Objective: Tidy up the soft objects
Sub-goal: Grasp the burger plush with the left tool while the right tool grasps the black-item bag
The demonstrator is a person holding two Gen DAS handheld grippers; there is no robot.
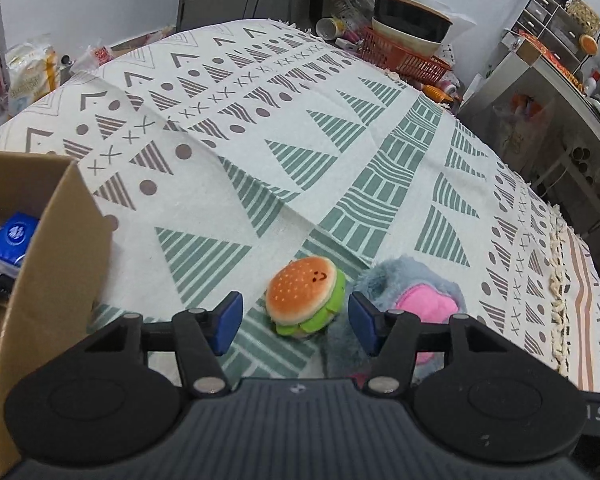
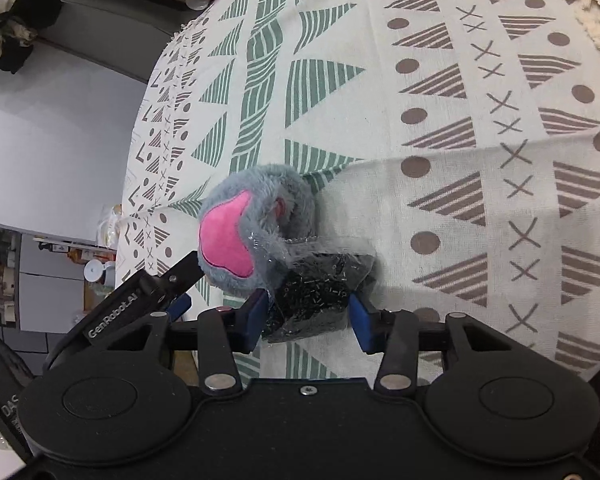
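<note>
A burger plush (image 1: 306, 296) lies on the patterned tablecloth (image 1: 260, 140). My left gripper (image 1: 296, 322) hovers open just in front of it, one blue pad on each side. To its right, touching it, lies a grey furry plush with a pink patch (image 1: 420, 300). In the right wrist view the same grey plush (image 2: 244, 236) rests against a clear bag of black beads (image 2: 316, 292). My right gripper (image 2: 309, 318) is shut on that bag, both pads pressing its sides. A black finger of the left gripper (image 2: 184, 270) shows beside the grey plush.
An open cardboard box (image 1: 56, 240) stands at the left with a blue tissue pack (image 1: 14, 236) inside. An orange basket with stacked bowls (image 1: 404, 56) and bottles crowd the far edge. The cloth's tasselled fringe (image 1: 556, 292) marks the right edge.
</note>
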